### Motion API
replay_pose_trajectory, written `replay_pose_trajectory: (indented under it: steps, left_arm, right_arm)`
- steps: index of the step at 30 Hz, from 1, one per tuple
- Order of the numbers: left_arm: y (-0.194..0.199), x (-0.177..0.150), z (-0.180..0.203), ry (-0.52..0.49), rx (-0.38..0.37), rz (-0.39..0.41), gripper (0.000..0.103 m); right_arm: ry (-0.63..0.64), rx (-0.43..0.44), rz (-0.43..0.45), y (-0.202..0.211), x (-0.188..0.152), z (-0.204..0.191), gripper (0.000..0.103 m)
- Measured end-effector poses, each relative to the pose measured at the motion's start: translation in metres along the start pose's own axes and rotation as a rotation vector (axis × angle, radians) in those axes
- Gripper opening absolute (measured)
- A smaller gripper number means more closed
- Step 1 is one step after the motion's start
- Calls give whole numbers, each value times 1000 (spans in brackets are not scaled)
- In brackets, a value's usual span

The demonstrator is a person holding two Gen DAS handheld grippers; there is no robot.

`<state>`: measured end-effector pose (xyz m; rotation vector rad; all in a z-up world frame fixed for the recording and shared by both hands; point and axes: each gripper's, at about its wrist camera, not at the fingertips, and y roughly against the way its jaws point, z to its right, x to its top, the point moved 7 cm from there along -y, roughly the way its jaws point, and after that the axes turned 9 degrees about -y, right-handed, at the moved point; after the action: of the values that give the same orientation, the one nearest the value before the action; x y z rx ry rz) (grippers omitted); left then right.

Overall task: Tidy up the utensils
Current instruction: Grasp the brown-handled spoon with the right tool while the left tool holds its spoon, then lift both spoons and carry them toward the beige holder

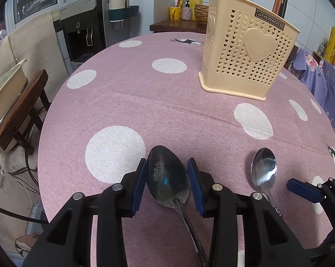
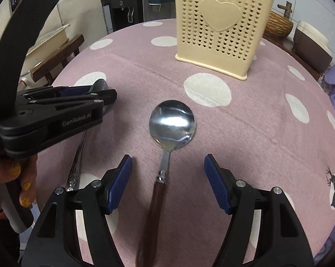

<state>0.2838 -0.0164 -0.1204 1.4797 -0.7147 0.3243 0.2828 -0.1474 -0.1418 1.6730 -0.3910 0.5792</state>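
While both spoons lie flat on the pink surface, the left tool (image 1: 166, 179) brackets the dark spoon (image 1: 166, 176) bowl, jaws apart, gripping nothing; slick rigid steel (thin neck grips better). The right tool (image 2: 167, 182) gapes over the wooden-handled spoon (image 2: 172, 123), lower centre; only this view shows that handle.

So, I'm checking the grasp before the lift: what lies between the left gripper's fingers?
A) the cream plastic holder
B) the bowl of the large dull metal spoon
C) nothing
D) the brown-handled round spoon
B: the left gripper has its blue fingers on either side of the bowl of the large dull metal spoon, which lies on the pink dotted tablecloth.
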Motion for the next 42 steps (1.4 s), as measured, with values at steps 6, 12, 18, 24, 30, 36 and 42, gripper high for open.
replay_pose_trajectory:
  steps: [6,12,18,24,30,36,42]
  left_arm:
    - [0,0,-1,4,-8,1,37]
    - [0,0,-1,4,-9,1,37]
    - [0,0,-1,3,-5,2,37]
    - [-1,0,0,2,0,2,37]
    - [-1,1,-2,20,-16,2,37]
    - [0,3,-2,48,-54,1,37]
    - [8,11,3,46,-70,28,37]
  right_arm:
    - [-4,-4,16,-12,18,-6,61]
    - [-1,-4,22,-16,25,-9,47]
    - [-1,0,24,-17,26,-9,47]
    - [-8,3,29,-16,24,-9,47]
    - [-38,21,33,-14,23,-5,47]
    - [-97,68,64,2,30,8,47]
    - [-142,101,108,20,40,20,47]
